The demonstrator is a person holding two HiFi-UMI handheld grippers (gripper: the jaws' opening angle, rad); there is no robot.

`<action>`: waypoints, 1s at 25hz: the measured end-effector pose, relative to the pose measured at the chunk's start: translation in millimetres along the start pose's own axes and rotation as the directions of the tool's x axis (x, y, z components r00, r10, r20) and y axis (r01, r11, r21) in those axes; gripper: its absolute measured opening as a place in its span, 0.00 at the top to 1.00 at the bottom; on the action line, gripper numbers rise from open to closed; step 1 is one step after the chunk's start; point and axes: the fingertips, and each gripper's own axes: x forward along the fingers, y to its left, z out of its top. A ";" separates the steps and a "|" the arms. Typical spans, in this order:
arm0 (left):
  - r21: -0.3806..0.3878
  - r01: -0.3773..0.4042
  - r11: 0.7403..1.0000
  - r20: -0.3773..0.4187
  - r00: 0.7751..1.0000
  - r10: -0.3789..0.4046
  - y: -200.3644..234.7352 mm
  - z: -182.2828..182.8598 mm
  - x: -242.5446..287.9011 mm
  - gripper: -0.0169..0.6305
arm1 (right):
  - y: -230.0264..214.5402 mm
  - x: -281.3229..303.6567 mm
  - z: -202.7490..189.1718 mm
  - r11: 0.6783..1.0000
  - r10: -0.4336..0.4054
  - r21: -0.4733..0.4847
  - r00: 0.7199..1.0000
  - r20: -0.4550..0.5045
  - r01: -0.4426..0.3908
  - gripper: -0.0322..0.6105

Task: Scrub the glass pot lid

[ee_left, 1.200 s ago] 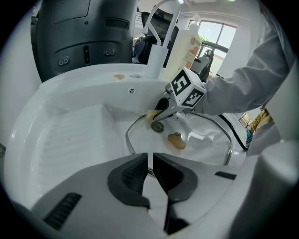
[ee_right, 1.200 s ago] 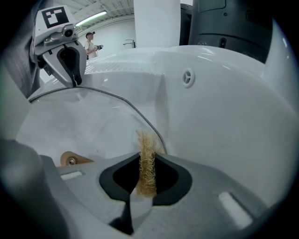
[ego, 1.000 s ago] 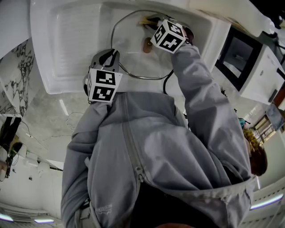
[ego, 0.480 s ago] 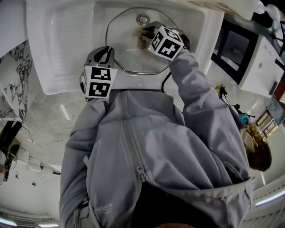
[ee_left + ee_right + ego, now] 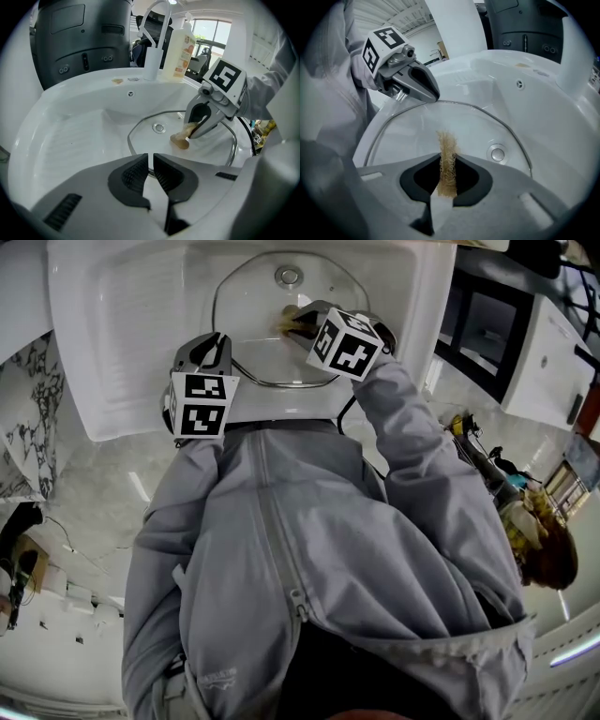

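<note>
The glass pot lid (image 5: 251,338) lies in the white sink (image 5: 131,324), its steel rim all around. My left gripper (image 5: 217,341) is shut on the lid's near left rim; in the left gripper view the rim (image 5: 149,171) runs between the pads. My right gripper (image 5: 302,317) is shut on a tan fibrous scrubber (image 5: 447,161), whose free end rests on the glass (image 5: 468,126). The left gripper view shows the same scrubber (image 5: 181,139) under the right gripper (image 5: 200,123). A small round metal piece (image 5: 498,153) shows on or through the glass.
A white faucet (image 5: 157,18) and a soap bottle (image 5: 180,47) stand behind the sink, next to a dark appliance (image 5: 79,37). A ribbed drainer (image 5: 141,296) forms the sink's left part. Marble counter (image 5: 84,484) lies at the near left, a black-fronted appliance (image 5: 487,324) at the right.
My right gripper has drawn the scrubber across the glass, nearer to the person. The left gripper has kept its hold on the rim.
</note>
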 end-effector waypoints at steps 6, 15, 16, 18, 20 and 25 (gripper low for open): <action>0.013 -0.004 1.000 0.014 1.000 0.004 0.9 -0.4 -1.0 0.92 | 35.2 -11.3 -1.3 0.997 0.074 0.039 0.997 -0.004 -0.074 0.87; 0.023 -0.005 1.000 0.021 1.000 0.004 -2.3 -0.6 -2.2 0.92 | 75.0 -29.7 1.7 0.983 0.169 0.074 0.985 0.024 -0.170 0.87; 0.029 -0.005 1.000 0.023 1.000 0.004 -2.4 -0.3 -2.0 0.92 | 77.4 -30.8 2.4 0.980 0.177 0.085 0.984 0.028 -0.179 0.87; 0.040 -0.004 0.999 0.024 1.000 0.003 -2.8 0.4 -1.5 0.92 | 80.1 -33.9 3.8 0.975 0.193 0.108 0.980 0.041 -0.196 0.87; 0.049 -0.002 0.999 0.019 1.000 0.001 -3.0 1.1 -1.1 0.92 | 81.5 -38.2 6.3 0.965 0.222 0.128 0.973 0.061 -0.229 0.87; 0.067 0.012 0.998 0.011 1.000 -0.013 -6.0 1.4 0.2 0.93 | 91.6 -52.3 10.9 0.925 0.347 0.114 0.928 0.135 -0.363 0.87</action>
